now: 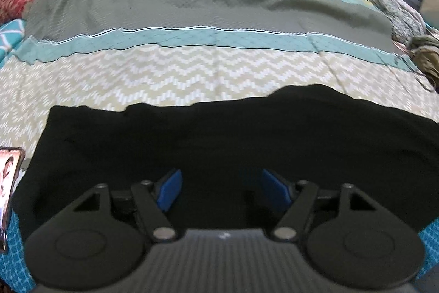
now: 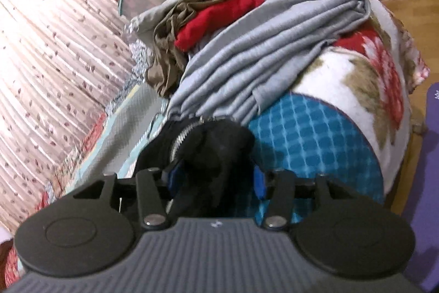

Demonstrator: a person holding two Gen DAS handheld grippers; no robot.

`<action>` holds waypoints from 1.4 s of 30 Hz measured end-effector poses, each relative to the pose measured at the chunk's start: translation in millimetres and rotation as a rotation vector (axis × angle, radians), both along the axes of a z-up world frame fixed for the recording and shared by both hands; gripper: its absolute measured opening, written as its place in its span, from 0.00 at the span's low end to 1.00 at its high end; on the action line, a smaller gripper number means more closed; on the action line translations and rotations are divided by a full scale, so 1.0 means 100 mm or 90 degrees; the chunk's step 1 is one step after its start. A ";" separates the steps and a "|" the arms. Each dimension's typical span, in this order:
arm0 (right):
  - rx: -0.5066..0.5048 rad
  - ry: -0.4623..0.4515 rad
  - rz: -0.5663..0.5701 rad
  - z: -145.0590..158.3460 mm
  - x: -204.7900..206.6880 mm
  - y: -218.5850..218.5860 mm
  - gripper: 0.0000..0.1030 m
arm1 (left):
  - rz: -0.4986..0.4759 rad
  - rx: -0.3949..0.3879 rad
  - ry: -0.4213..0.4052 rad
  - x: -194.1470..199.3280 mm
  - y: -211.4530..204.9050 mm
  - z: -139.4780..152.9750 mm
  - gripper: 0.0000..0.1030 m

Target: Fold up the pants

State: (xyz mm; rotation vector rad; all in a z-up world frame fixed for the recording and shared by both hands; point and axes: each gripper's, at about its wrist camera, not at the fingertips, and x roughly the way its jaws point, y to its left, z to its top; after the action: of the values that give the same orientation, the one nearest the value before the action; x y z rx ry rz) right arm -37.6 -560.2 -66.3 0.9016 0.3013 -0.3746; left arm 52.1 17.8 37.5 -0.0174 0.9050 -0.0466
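The black pants [image 1: 219, 133] lie spread across the near part of the bed in the left wrist view, their far edge running left to right. My left gripper [image 1: 222, 188] hovers over them, open, its blue pads [image 1: 170, 191] well apart with only flat black cloth beneath. In the right wrist view a bunched end of the black pants [image 2: 216, 147], with a silver zipper [image 2: 181, 139] showing, sits between the blue pads [image 2: 259, 183] of my right gripper [image 2: 216, 180], which is shut on that bunch. The cloth hides most of the left pad.
The bedspread [image 1: 192, 73] has cream zigzag, teal and grey bands. A phone [image 1: 8, 194] lies at the left edge. A heap of clothes, grey [image 2: 263, 56], red [image 2: 216, 18] and olive [image 2: 167, 56], sits on a floral blanket [image 2: 356, 78] beyond the right gripper. A pale curtain [image 2: 49, 45] hangs left.
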 end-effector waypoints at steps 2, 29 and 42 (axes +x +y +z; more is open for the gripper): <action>0.001 0.002 0.003 -0.01 0.07 -0.02 0.53 | -0.007 0.001 0.004 0.00 -0.05 -0.01 0.66; -0.417 0.114 0.666 0.36 0.59 3.29 0.38 | 0.045 -0.108 -0.029 -0.30 0.52 0.01 0.66; -0.222 0.035 0.532 0.86 0.29 2.27 0.24 | -0.023 -0.126 -0.040 -0.26 0.27 0.06 0.66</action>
State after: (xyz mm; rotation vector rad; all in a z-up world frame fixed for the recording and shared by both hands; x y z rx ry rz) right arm -8.9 -333.0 19.4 0.3650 0.6089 0.3176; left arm 25.8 44.5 43.4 -0.1830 0.8347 -0.1689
